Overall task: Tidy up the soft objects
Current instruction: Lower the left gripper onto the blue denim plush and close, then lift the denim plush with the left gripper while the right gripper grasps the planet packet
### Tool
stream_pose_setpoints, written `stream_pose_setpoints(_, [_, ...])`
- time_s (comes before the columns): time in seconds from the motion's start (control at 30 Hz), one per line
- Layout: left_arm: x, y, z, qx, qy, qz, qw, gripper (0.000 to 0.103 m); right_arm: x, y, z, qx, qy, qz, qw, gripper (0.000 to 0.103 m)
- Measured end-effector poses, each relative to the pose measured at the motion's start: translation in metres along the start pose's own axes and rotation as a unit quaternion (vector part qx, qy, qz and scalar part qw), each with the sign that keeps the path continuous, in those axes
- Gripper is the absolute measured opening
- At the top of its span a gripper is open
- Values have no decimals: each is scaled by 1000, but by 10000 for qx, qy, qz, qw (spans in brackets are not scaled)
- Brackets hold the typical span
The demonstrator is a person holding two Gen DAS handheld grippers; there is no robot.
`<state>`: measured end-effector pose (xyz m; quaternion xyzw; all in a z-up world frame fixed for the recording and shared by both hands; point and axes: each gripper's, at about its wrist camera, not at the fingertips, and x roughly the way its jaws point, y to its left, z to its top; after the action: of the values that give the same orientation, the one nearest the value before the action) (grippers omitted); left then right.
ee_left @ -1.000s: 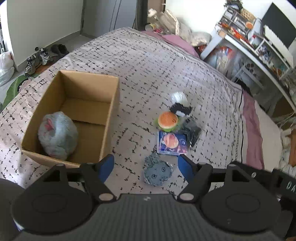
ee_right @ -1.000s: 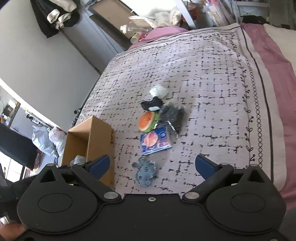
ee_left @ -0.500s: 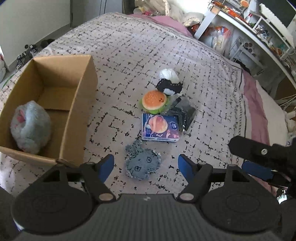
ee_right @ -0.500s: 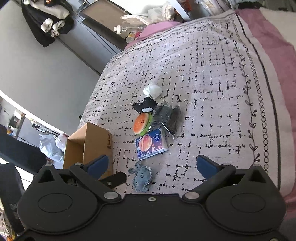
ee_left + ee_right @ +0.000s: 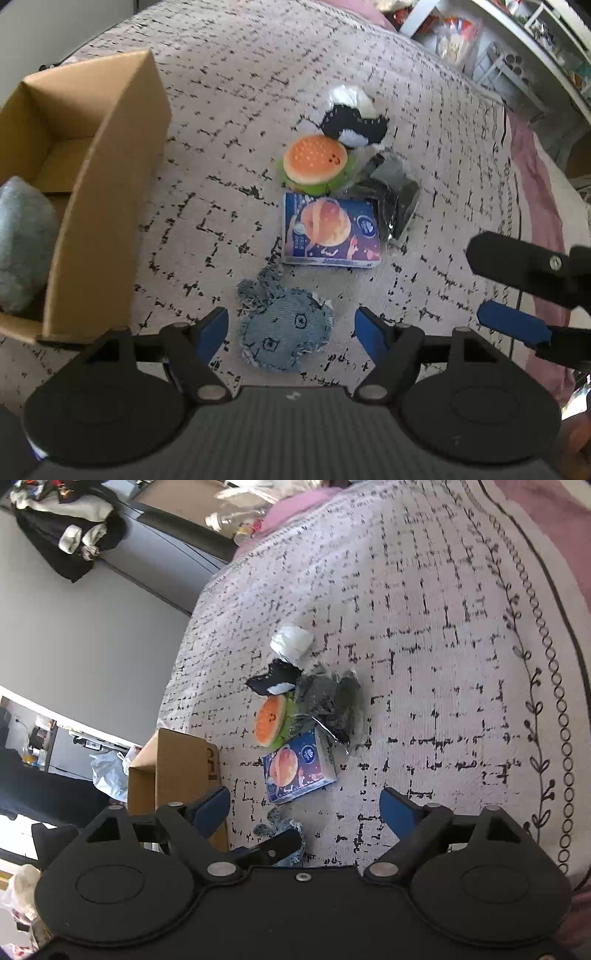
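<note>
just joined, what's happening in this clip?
A person is sorting soft things on a bed into a cardboard box. One grey plush already sits in the box. The left hand-held gripper is open, its fingers either side of a denim fish toy lying on the bedspread, nothing gripped yet. The right hand-held gripper is open and empty. A burger plush, tissue pack and other items wait beyond.

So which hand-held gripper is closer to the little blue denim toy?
The left. The left hand-held gripper is open with the denim toy lying between its fingers. The right hand-held gripper, also open, sits off to the toy's right, empty.
</note>
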<state>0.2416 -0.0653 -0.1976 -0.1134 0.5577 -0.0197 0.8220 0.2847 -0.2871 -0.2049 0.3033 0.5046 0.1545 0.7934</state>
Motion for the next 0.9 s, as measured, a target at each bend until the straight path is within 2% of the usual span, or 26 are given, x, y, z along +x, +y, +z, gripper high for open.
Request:
stream_pose_setpoints(0.1, [13,0,1,103,135,71,9998,69,12,-1,1,57,109,-24,9999,81])
stream_pose_setpoints(0.23, [22,8,1,-8,289,-24,9996,44,27,-3,4,168,264,-27,9995,75])
stream_pose_setpoints(0.3, [20,10,3,33,242,-24,9997,38,33,-4,5,193,310,-59,9993,72])
stream_pose_setpoints(0.43, [12,13,11,58,55,134,9999,36,47,-4,9,297,401,-101,9987,68])
stream_pose_setpoints(0.57, [15,19,18,-2,47,193,9998,36,61,-4,11,394,498,-89,9979,64])
stream_pose_setpoints(0.7, [19,23,22,-35,38,229,9997,36,73,-4,12,449,573,-168,9972,63])
stream_pose_setpoints(0.9, [29,19,26,170,41,268,9995,36,87,-5,12,533,598,-291,9964,65])
